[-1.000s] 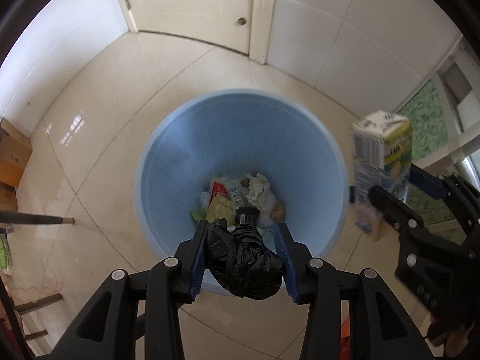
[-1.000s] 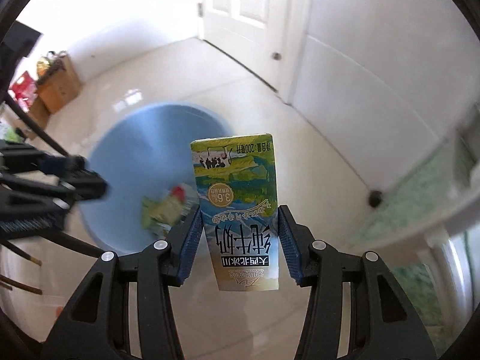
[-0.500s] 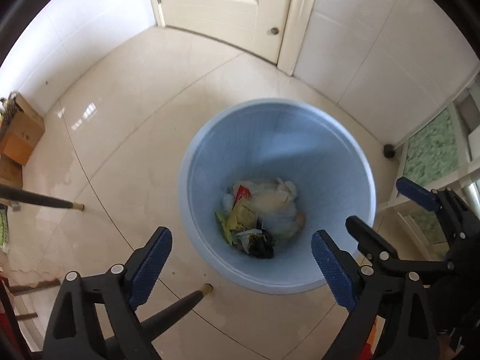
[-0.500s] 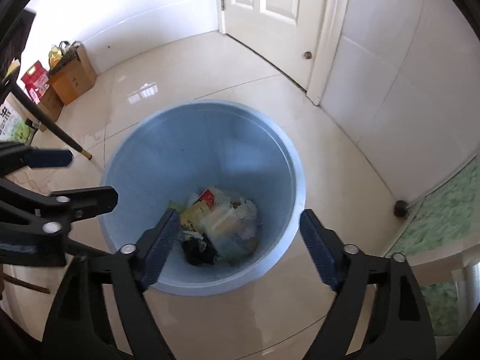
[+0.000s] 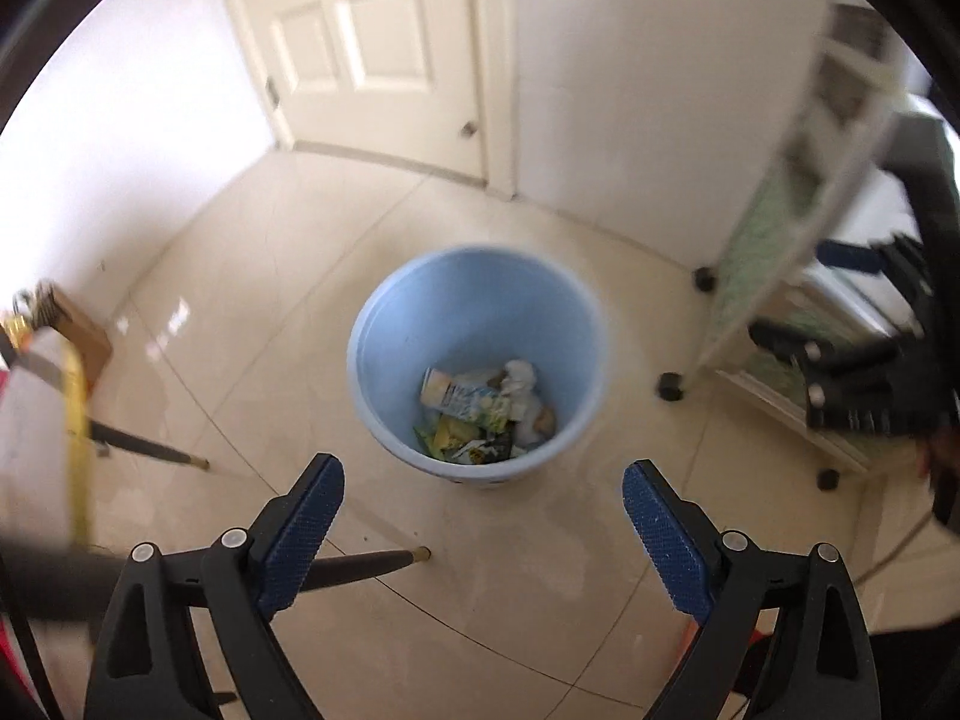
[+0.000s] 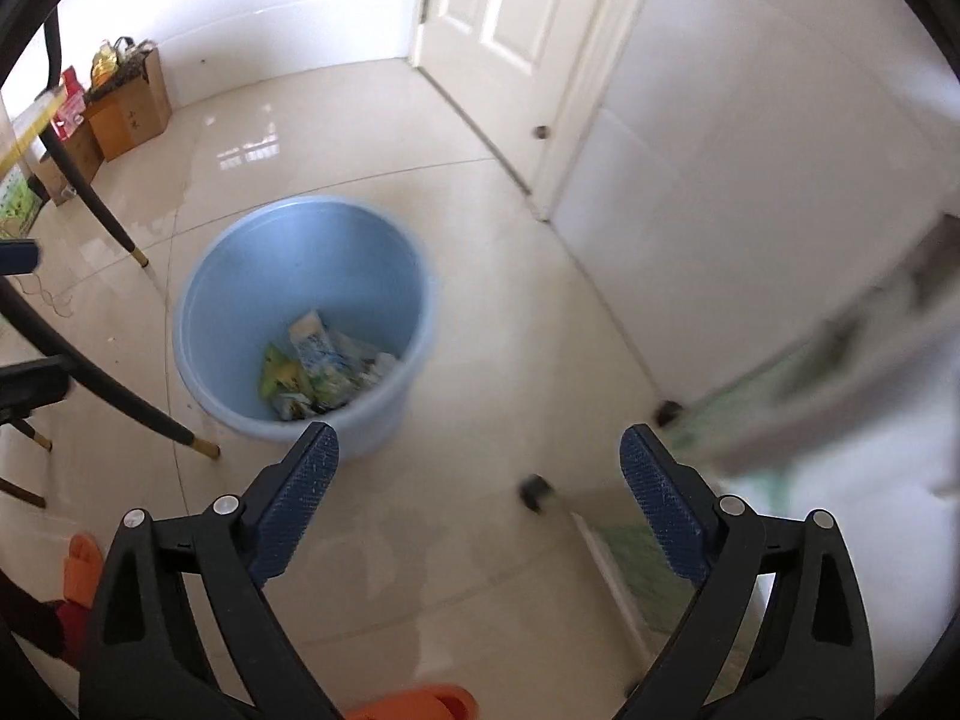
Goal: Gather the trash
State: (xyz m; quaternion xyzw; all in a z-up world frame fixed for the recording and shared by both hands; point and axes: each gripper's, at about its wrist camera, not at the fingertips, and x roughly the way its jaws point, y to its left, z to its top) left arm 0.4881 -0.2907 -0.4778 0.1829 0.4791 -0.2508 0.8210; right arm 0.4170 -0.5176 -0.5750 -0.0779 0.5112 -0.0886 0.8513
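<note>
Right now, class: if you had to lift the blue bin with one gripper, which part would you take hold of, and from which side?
Probably the rim of the blue bin, from above, one finger inside the wall and one outside. The bin stands upright and open-topped, its body far too wide to span, and the trash lies low at the bottom, leaving the upper wall clear.

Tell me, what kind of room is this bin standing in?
Most likely a room in a home, perhaps a dining or utility area. It has a glossy tiled floor, a white panelled door and cardboard boxes of household goods against the wall, and the blue bin holds food packaging.
</note>
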